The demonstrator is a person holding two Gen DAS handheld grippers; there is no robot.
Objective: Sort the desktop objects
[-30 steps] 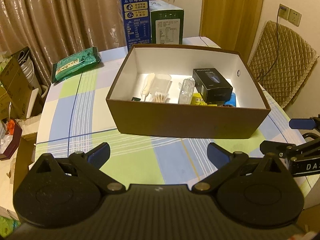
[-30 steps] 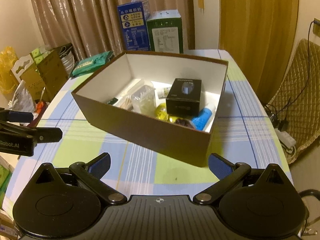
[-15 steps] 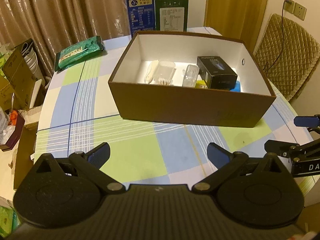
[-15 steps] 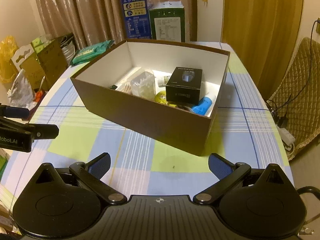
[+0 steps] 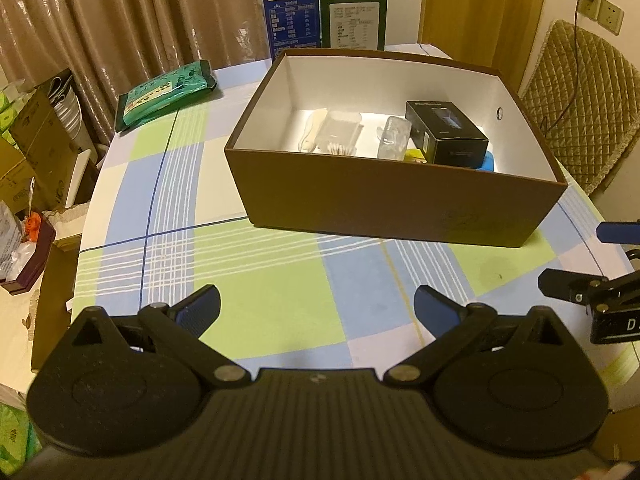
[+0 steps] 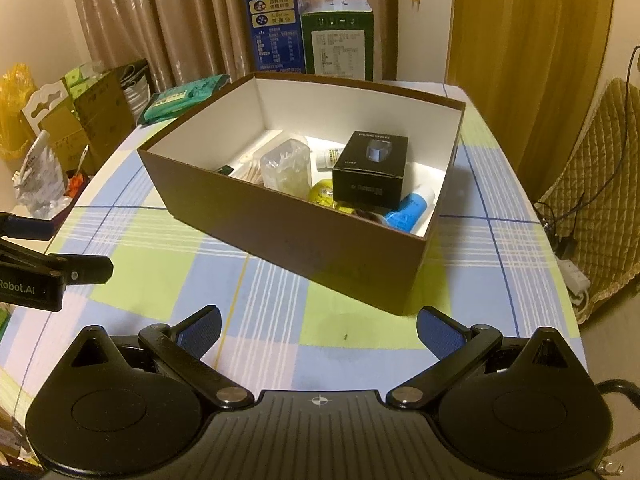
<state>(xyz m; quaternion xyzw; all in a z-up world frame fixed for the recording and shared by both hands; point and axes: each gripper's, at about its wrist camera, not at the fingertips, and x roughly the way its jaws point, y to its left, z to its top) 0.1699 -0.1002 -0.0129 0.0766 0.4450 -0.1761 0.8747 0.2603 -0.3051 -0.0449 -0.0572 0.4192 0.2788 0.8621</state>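
On the checked table [image 5: 248, 288], the brown box [image 5: 392, 204] is laid longways across; both the left gripper [image 5: 316, 308] and the right gripper [image 6: 318, 326] are held wide open, empty.

We see a brown box [image 5: 394, 208] with white inner walls, holding a black carton [image 6: 370, 170] and a blue bottle [image 6: 410, 212]. The surface [image 5: 260, 280] wears green, blue and white checks; our tongs' pads [image 6: 200, 326] are blue.

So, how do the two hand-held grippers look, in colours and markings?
Both the left gripper and the right gripper have matte black ribbed bodies, two round black discs, black link bars with silver rivets, and blue-padded fingers. White lettering "Robot.AI" marks the left one in the right wrist view.
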